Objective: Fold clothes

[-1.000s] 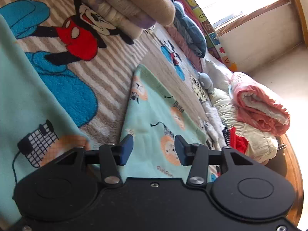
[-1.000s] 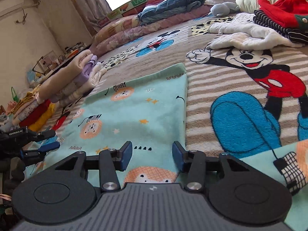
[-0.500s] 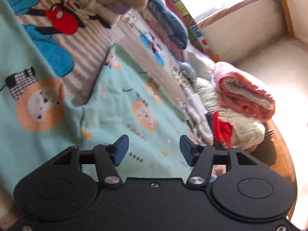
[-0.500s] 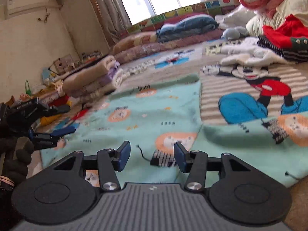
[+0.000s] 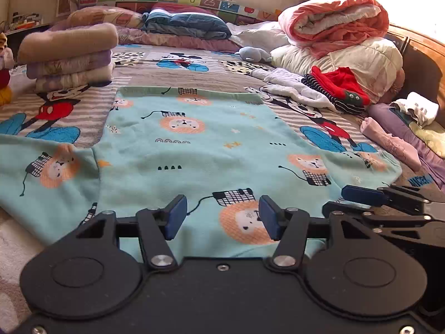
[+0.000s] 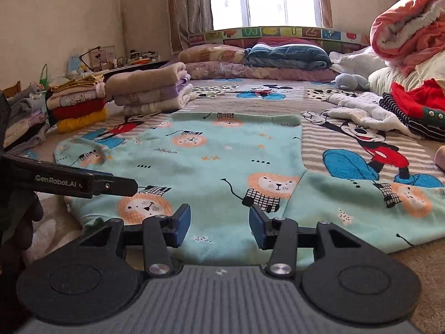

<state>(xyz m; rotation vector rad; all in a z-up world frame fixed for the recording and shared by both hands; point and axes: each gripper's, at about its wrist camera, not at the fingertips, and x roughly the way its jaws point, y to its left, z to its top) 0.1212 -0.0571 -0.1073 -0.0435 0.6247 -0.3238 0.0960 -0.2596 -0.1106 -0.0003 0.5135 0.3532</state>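
A mint-green garment (image 5: 208,144) printed with orange lions lies spread flat on the Mickey Mouse blanket (image 5: 55,105), both sleeves stretched out sideways. My left gripper (image 5: 219,214) hovers over its near edge. The jaws are opening, and only the flat cloth below shows in the gap. My right gripper (image 6: 219,222) stands open over the same near edge (image 6: 222,153), nothing pinched. The two grippers are side by side: the right one's fingertips (image 5: 361,194) show at the right of the left wrist view, the left gripper's fingers (image 6: 116,186) at the left of the right wrist view.
Folded towels (image 5: 66,55) are stacked at the back left, with more folded clothes (image 6: 78,105) beside the bed. At the right lie red and striped clothes (image 5: 339,83), a rolled pink quilt (image 5: 333,19), a pink garment (image 5: 389,144) and the wooden bed frame (image 5: 417,55).
Both grippers have drawn back across the bed to the garment's near edge and rolled level. The whole garment is now in view. Nothing was taken hold of.
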